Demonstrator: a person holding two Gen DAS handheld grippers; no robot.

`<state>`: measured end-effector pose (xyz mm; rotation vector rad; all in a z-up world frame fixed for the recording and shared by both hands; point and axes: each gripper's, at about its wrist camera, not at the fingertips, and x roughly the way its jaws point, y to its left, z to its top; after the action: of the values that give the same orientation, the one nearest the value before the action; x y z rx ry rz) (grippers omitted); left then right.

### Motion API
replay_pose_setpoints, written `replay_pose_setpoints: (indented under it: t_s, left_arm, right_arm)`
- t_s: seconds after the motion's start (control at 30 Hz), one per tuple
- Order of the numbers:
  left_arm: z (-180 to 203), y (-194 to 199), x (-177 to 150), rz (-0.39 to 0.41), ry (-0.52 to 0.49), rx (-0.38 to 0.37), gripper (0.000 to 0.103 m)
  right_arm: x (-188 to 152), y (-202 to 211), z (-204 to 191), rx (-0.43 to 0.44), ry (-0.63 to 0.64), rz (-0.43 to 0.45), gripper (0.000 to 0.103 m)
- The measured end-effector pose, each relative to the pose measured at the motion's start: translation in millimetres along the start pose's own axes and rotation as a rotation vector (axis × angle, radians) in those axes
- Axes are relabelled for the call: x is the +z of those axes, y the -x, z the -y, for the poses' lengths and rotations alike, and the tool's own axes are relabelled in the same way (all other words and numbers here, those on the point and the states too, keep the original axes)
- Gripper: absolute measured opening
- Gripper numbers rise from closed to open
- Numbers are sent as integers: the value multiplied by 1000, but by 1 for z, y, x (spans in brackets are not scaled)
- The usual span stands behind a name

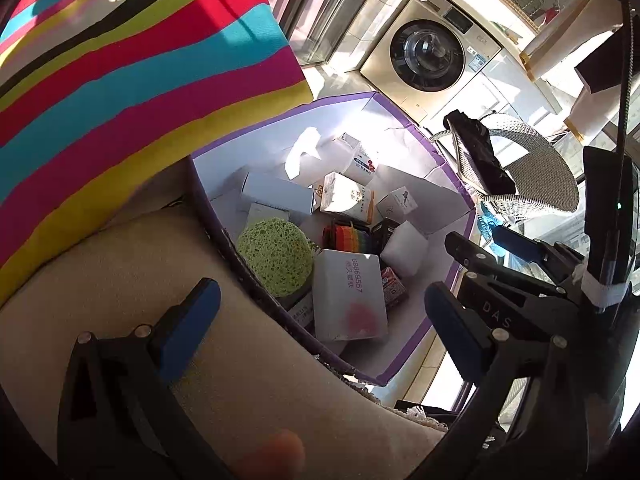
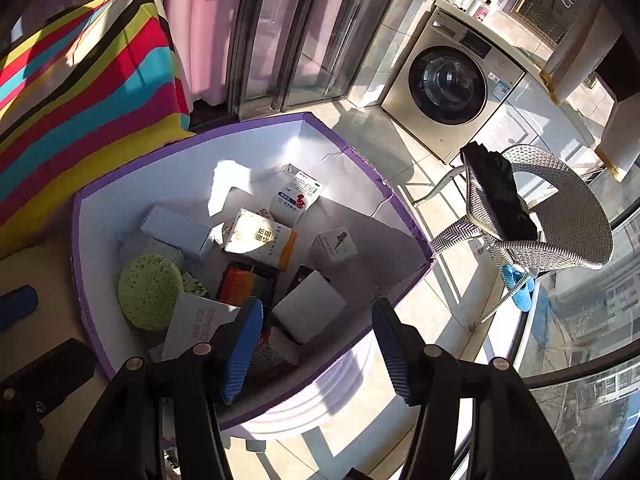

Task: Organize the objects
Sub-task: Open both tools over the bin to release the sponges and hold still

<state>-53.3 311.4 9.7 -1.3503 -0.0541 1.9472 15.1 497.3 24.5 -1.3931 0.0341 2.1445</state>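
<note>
A striped pillow fills the upper left of the right wrist view; below it, in the middle, sits the purple box with the things inside: a round green sponge at its left, white cartons in the middle, a white block to the right; the right gripper hangs at the bottom with its blue fingers apart, holding nothing; the left gripper is apart and empty too; a washing machine and wicker chair are at the right.

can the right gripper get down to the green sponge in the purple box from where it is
Probably yes: the right gripper hangs open and empty over the purple box, and the green sponge lies uncovered on top, toward its left side.
</note>
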Motion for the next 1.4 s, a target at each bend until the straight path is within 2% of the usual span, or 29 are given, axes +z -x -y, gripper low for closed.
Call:
replay_pose_setpoints:
  t_s: [0.1,1.4]
  left_arm:
    - [-1,3,0,18,3,-5,102]
    - [-3,1,0,-1,14,-23,102]
  right_arm:
    - [-2,-1,0,-1,3,-2,58]
    - [-11,-6,-2,20,-5,-26,58]
